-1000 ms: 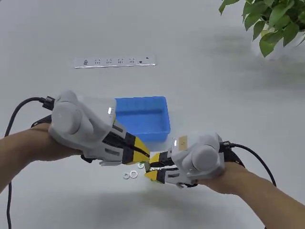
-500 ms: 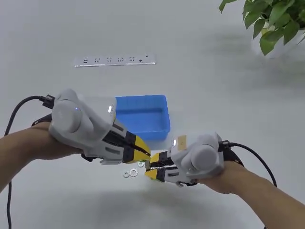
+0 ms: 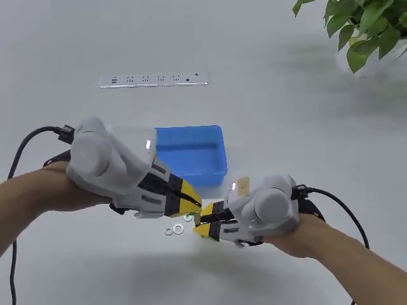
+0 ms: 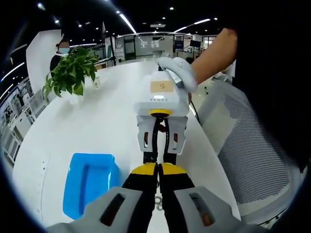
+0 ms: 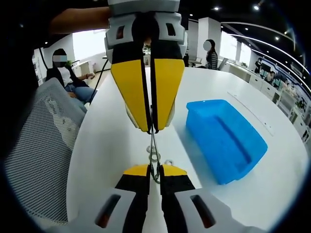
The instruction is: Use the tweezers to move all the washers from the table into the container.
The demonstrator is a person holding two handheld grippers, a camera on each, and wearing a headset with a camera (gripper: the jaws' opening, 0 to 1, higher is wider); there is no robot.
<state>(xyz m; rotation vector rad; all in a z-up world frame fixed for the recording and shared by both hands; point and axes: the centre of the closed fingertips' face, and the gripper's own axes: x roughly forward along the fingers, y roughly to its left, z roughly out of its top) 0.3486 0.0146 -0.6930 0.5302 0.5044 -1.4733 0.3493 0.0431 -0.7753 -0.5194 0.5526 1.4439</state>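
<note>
In the head view my left gripper and right gripper meet tip to tip just in front of the blue container. Thin dark tweezers run between the two pairs of yellow jaws in the right gripper view. My right gripper is shut on their near end, and the left gripper is shut on their far end. Three small metal washers lie on the white table under the tips. Some of the washers also lie just past the right jaws. The left gripper faces the right gripper.
A white power strip lies at the back of the table. A potted green plant stands at the far right corner. A mesh office chair stands beside the table. People sit in the room behind.
Hardly anything: both grippers stay tip to tip over the washers, with the right one edged slightly towards the left one.
</note>
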